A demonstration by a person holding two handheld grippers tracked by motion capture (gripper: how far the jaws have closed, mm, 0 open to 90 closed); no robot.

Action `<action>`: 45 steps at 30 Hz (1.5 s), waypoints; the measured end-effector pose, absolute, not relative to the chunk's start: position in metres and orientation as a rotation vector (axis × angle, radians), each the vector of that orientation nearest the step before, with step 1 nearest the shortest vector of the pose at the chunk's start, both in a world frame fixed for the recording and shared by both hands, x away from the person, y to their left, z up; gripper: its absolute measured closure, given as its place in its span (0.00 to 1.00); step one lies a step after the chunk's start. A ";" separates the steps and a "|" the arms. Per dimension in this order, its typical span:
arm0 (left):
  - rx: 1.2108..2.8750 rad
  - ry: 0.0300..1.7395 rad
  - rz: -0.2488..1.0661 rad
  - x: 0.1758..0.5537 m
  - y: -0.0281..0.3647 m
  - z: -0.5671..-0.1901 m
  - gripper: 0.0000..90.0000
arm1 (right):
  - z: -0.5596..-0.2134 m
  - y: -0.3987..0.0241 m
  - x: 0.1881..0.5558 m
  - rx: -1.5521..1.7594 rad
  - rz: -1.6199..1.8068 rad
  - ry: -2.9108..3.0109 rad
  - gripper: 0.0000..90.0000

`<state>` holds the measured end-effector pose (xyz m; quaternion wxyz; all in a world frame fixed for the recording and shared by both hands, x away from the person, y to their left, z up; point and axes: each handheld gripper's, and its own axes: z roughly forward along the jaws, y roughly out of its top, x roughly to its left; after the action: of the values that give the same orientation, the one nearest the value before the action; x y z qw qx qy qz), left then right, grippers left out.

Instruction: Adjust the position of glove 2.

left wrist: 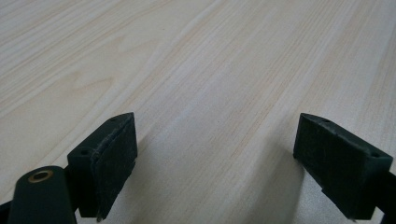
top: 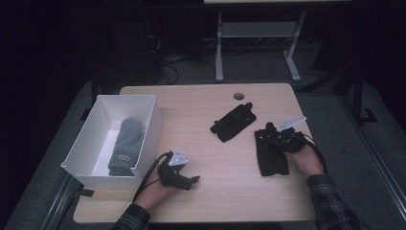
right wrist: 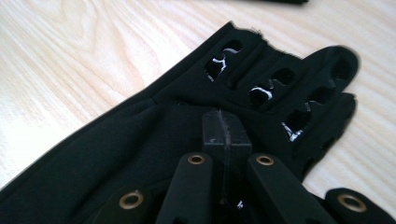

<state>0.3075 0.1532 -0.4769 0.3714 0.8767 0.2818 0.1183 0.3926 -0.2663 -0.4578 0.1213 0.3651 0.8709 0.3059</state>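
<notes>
One grey knit mitten (top: 125,146) lies boxed; right gripper (right wrist: 226,135) jaws closed on a black perforated fabric glove (right wrist: 154,140), left gripper (left wrist: 215,158) jaws wide, empty; second black glove (top: 233,121) remains on bench (top: 201,110).

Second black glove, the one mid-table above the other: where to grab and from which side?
Take the black glove at its lower-left end, probably the cuff, nearest the open left gripper. It lies flat and diagonal on the table, so come down from above with the jaws across its narrow width. The right gripper is shut on the other glove.
</notes>
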 end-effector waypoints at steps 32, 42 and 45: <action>2.247 0.717 0.308 0.308 0.153 -0.477 0.14 | -0.456 -0.181 0.324 0.882 0.910 2.689 1.00; 2.252 0.697 0.308 0.310 0.154 -0.477 0.14 | -0.447 -0.201 0.326 0.895 1.068 2.593 0.68; 2.250 0.700 0.303 0.310 0.154 -0.477 0.14 | -0.447 -0.213 0.328 0.946 1.079 2.537 0.61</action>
<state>0.3097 0.1540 -0.4773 0.3734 0.8786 0.2733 0.1184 0.3278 -0.2134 -0.4469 0.1131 0.3223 0.8648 0.3679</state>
